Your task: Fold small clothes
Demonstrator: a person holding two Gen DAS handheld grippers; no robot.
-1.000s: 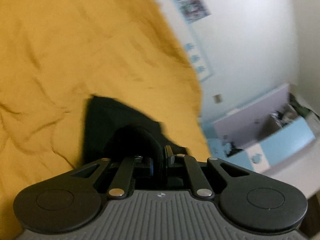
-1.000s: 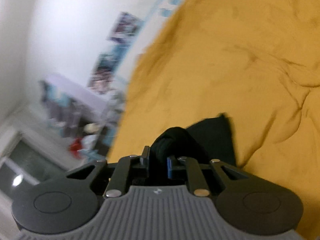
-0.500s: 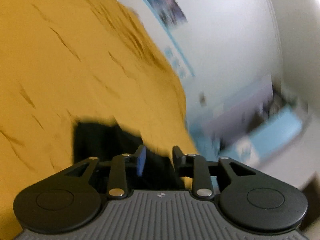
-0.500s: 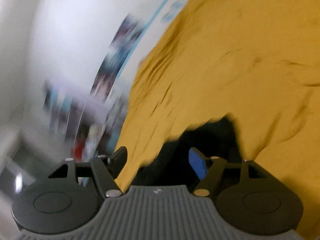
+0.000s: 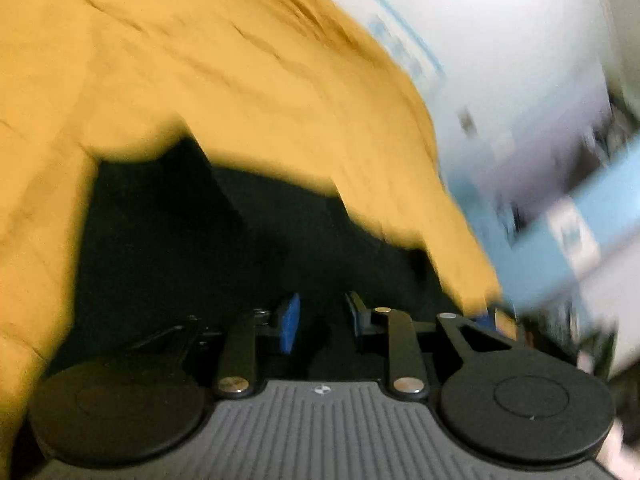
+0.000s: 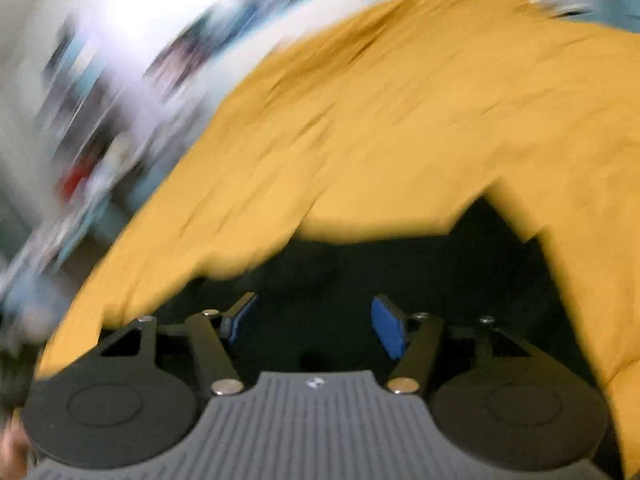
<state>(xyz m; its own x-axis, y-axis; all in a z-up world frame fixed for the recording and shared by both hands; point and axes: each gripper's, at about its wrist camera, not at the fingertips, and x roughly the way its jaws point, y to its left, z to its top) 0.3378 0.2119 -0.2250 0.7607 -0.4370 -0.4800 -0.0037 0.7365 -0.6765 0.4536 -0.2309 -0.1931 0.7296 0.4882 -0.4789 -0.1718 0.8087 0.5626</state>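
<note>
Two matching black-and-grey handheld grippers

The left gripper [image 5: 320, 320] and right gripper [image 6: 316, 324] each have a ribbed grey body with a small round emblem, two round black discs, black linkage bars with silver screws, and blue pads [image 6: 386, 330] lining the fingers.

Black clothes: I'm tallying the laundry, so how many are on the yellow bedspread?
1: one black garment lies on the yellow bedspread, under both open grippers. Blur could hide a second piece.
</note>
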